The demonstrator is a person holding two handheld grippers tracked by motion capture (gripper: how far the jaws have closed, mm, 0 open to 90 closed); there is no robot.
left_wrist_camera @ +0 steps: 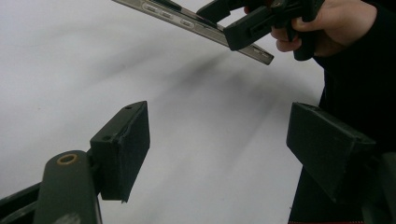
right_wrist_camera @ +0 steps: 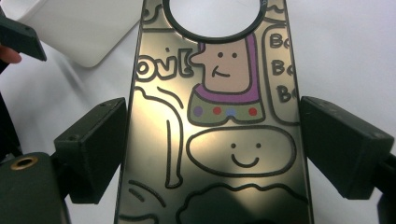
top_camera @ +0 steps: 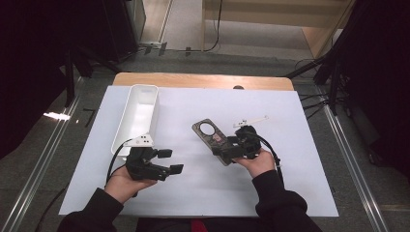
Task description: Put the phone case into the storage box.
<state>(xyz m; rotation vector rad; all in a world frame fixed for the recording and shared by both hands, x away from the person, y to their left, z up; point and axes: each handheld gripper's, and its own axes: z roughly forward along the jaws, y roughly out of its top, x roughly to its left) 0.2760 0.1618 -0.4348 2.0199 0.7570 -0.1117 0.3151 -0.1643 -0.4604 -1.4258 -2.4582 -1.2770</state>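
Meanwhile right hand-held gripper (right_wrist_camera: 212,140) clamps phone case (right_wrist_camera: 212,140) by its edges; left hand-held gripper (left_wrist_camera: 217,144) gapes over bare table (left_wrist_camera: 210,154).

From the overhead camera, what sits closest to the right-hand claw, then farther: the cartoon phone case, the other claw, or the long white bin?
1. Phone case: clamped in the right claw.
2. Left claw: across the white mat, toward the left.
3. White bin: farthest, at the left.
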